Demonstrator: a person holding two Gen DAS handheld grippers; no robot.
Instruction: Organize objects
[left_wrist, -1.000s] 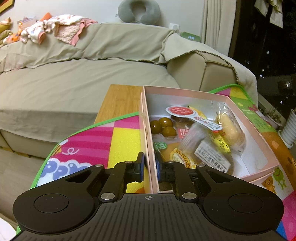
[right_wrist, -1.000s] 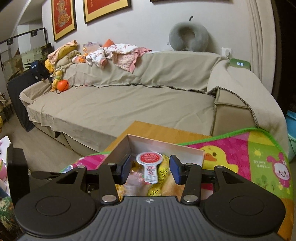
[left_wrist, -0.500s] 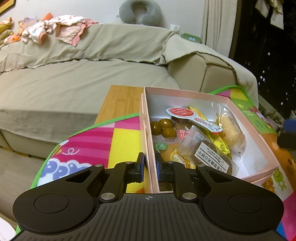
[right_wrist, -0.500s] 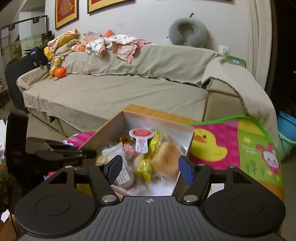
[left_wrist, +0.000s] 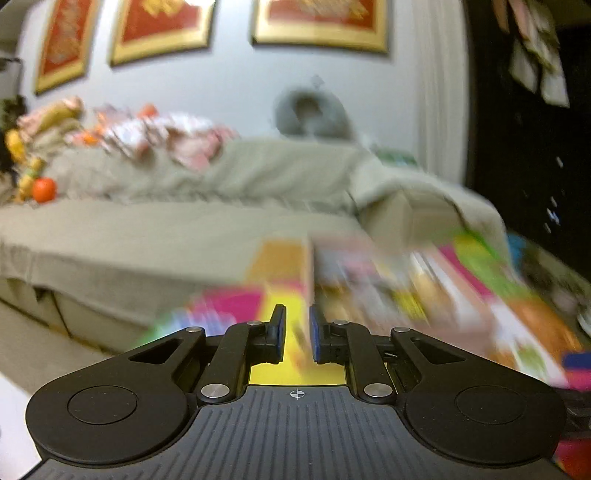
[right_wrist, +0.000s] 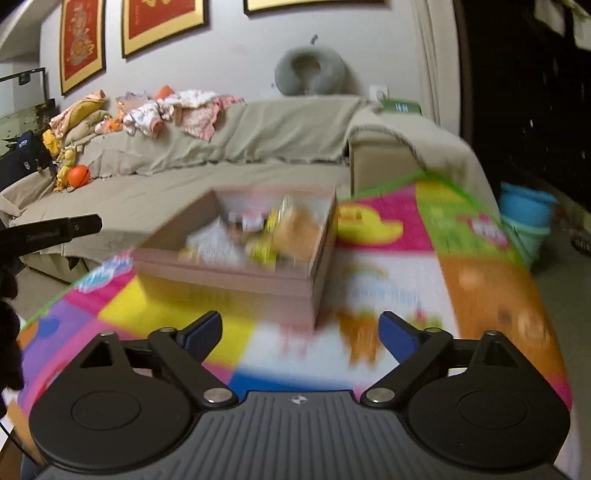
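Observation:
A pink cardboard box (right_wrist: 236, 275) holding several wrapped snacks (right_wrist: 258, 232) sits on a colourful play mat (right_wrist: 443, 266). In the left wrist view the box (left_wrist: 369, 266) is blurred, ahead and right of my left gripper (left_wrist: 295, 334). The left jaws stand slightly apart with nothing between them; the yellow mat shows through the gap. My right gripper (right_wrist: 299, 334) is wide open and empty, pulled back from the box's near corner. Both views are motion-blurred.
A beige sofa (right_wrist: 221, 155) with clothes (right_wrist: 177, 110) and a grey neck pillow (right_wrist: 310, 72) fills the background. A blue bucket (right_wrist: 526, 206) stands on the floor at right. The left gripper's body (right_wrist: 48, 230) shows at the right view's left edge.
My left gripper let go of the box wall, opened slightly and pulled back and up. My right gripper opened wider and backed away from the box.

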